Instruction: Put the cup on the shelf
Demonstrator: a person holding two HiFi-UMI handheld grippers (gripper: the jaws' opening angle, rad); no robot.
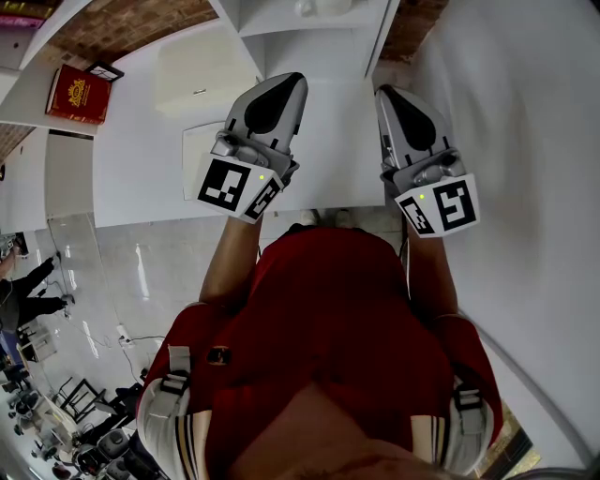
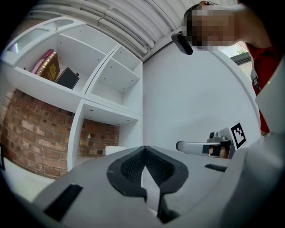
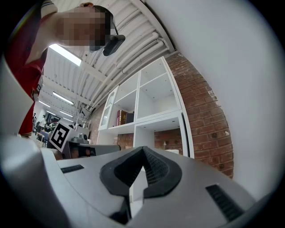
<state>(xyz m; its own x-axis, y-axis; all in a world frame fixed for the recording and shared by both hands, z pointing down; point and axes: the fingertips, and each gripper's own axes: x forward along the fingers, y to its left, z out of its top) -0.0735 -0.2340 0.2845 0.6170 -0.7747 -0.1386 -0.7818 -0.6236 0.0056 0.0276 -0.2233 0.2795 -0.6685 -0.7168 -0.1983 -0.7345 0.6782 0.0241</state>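
I read both closed, empty: left gripper (image 1: 286, 89) centre frame, right gripper (image 1: 388, 96) beside it. Shelf (image 1: 309, 28) top centre, red book (image 1: 78, 94) upper left.

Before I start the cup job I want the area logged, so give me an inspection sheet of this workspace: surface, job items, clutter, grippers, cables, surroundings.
Surface: white table; both grippers are held above it.
Job's things: white shelf unit stands ahead. A small white object sits in a lower compartment, too small to tell whether it is the cup.
Clutter: red book and dark frame side by side in an upper compartment.
Grippers: left gripper jaws together, nothing between them. Right gripper jaws together, nothing between them.
Cables: nothing seen on the table.
Surroundings: brick wall shows behind the open lower compartments.
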